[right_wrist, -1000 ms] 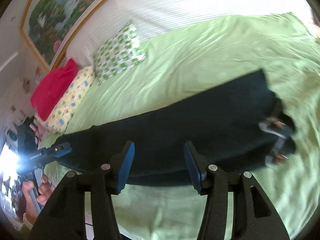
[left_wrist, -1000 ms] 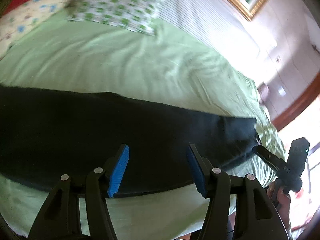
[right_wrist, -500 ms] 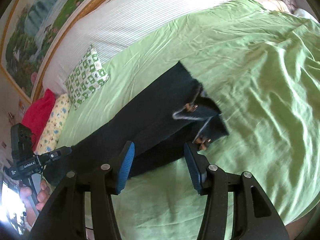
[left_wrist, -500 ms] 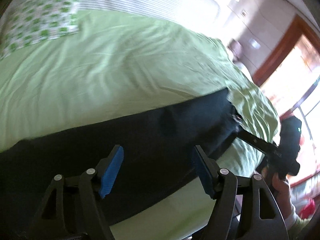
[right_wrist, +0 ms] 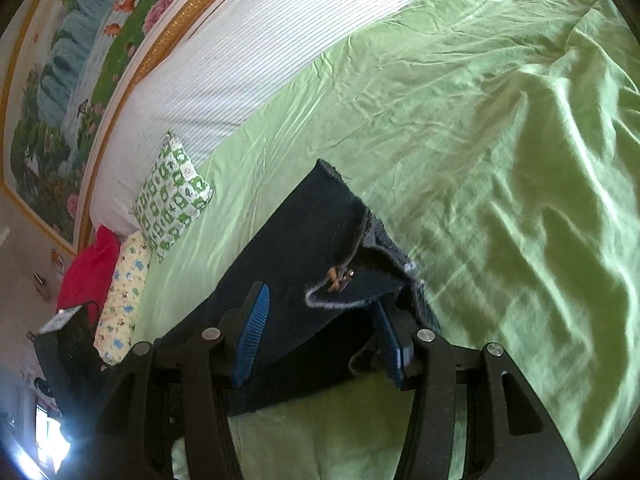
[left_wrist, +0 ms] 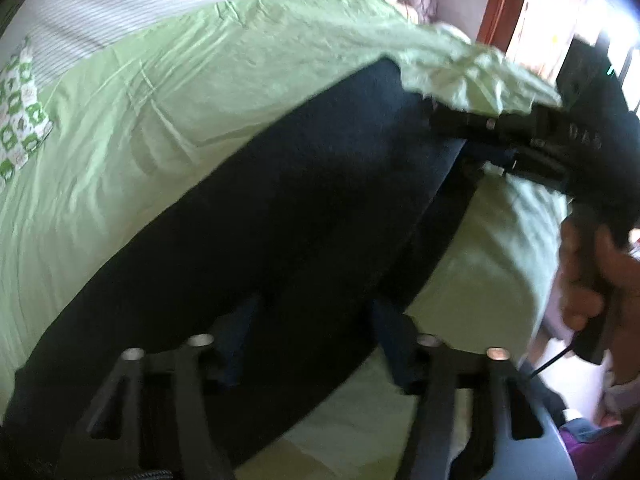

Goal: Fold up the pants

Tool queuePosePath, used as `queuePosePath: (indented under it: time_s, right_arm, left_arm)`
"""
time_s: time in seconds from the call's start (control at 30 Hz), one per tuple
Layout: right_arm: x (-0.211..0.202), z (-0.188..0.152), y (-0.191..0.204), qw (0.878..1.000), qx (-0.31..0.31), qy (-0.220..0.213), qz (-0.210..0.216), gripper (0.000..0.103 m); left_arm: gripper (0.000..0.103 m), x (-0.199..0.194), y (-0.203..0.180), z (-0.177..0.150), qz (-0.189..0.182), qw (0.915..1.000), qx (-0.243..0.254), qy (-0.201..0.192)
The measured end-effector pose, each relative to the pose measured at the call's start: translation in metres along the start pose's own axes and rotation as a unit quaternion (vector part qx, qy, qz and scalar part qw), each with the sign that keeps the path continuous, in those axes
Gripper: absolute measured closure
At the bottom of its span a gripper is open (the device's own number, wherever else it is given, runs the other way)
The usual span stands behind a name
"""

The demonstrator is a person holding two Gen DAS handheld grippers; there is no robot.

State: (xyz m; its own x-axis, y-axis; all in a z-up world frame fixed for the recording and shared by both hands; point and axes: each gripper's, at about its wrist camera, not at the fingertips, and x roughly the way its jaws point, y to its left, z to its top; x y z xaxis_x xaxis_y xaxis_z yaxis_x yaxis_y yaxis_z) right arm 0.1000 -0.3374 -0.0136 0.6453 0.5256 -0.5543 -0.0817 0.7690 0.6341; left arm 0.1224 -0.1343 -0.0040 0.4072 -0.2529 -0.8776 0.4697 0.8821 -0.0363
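Left wrist view: left gripper (left_wrist: 310, 334) over dark pants (left_wrist: 248, 248) spread on green bed sheet (left_wrist: 132, 92). Fingers (left_wrist: 236, 344) partly apart, jaws have just been closing; pant fabric lies under and between them, blurred, can't tell if the pads touch it. Beyond and right of these fingers, right gripper (left_wrist: 460, 124) at the waist end, hand (left_wrist: 588, 272) on its handle.

Right wrist view: right gripper (right_wrist: 320, 336) fingers (right_wrist: 252, 336) about half open, jaws just closing a bit. Pants (right_wrist: 304, 240) waist with flipped flap and button (right_wrist: 338, 278) sits between and just ahead of the fingers; pads not visibly pressing cloth. Green-patterned pillow (right_wrist: 172, 196) far ahead-left, red pillow (right_wrist: 90, 268) and yellow pillow (right_wrist: 122, 296) left of the fingers.
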Motion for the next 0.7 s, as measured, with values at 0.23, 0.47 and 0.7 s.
queuePosePath:
  time_s: [0.23, 0.47, 0.7]
  right_arm:
    - [-0.009, -0.003, 0.001, 1.000, -0.007, -0.006, 0.020, 0.096]
    - [-0.024, -0.010, 0.001, 1.000, -0.014, 0.010, 0.011, 0.094]
    - [-0.023, -0.013, -0.015, 1.000, 0.017, 0.017, -0.009, 0.087]
  left_arm:
    - [0.097, -0.022, -0.009, -0.002, -0.003, 0.9996, 0.025, -0.012]
    - [0.091, -0.019, -0.005, -0.012, -0.036, 0.9991, 0.022, 0.006]
    - [0.049, -0.042, 0.015, -0.004, -0.064, 0.9977, -0.020, -0.005]
